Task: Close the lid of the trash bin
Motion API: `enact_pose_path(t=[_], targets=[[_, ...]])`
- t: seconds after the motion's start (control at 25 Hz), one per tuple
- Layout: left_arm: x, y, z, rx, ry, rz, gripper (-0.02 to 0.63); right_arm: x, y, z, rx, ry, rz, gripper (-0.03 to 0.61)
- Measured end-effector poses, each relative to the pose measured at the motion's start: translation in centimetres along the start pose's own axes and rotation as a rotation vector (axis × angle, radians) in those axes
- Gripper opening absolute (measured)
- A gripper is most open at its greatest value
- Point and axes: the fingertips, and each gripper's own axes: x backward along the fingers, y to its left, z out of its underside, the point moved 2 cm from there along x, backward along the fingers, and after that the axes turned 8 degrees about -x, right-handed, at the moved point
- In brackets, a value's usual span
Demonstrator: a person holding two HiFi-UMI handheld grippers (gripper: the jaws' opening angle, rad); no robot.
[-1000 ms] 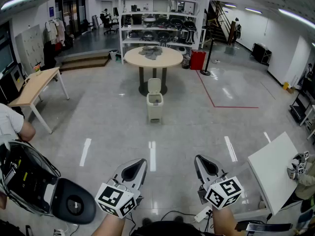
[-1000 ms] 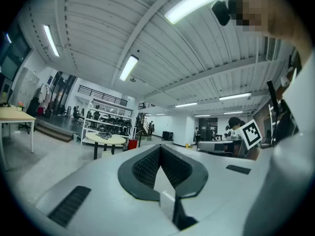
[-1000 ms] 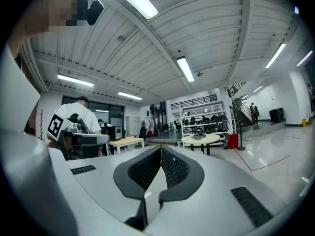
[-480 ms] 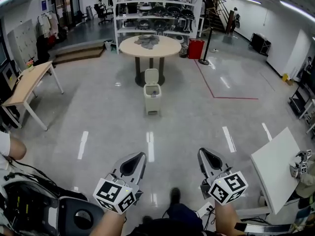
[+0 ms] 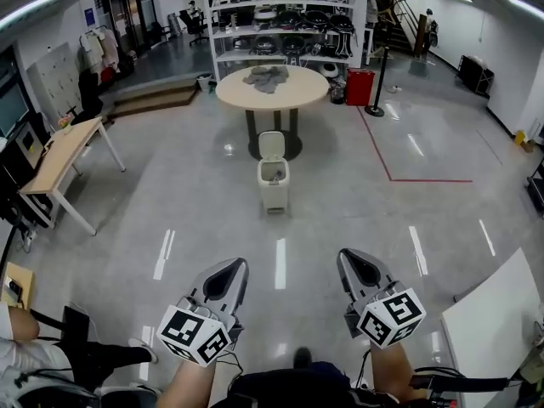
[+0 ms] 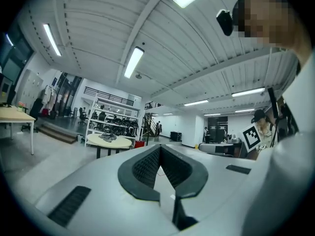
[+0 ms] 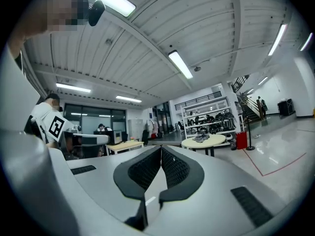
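Abreast, left hand-held gripper [image 5: 226,276], right hand-held gripper [image 5: 356,269], pointing forward, jaws closed, empty

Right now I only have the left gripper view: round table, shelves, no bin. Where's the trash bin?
Observer: In the head view the trash bin stands on the floor just in front of the round table, roughly straight ahead.
Operator: Lid state?
Observer: The lid stands upright, so the bin is open.
Operator: Right gripper?
Observer: The right gripper has its jaws together with nothing between them. It is held low beside the left gripper, far short of the bin.
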Motion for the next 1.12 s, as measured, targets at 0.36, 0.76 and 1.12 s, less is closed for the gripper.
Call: enact_pose_path(t=[0.36,0.76,1.12], targets=[[-7.7,2.3,0.7,-0.017,0.054,-0.045,-0.009,-5.8,-7.4,-0.8,-0.041,0.010,-0.042,0.008],[-16.5,13.0,2.3,0.010,0.020,-0.032,-0.009,-16.9,-12.0,-0.9,-0.006,0.036,-0.001,0.008],[-23.4,25.1,1.6,0.042,-0.019,0.033,-0.009,-30.9,-12.4,-3.0,0.032,0.040,0.013,0.008]])
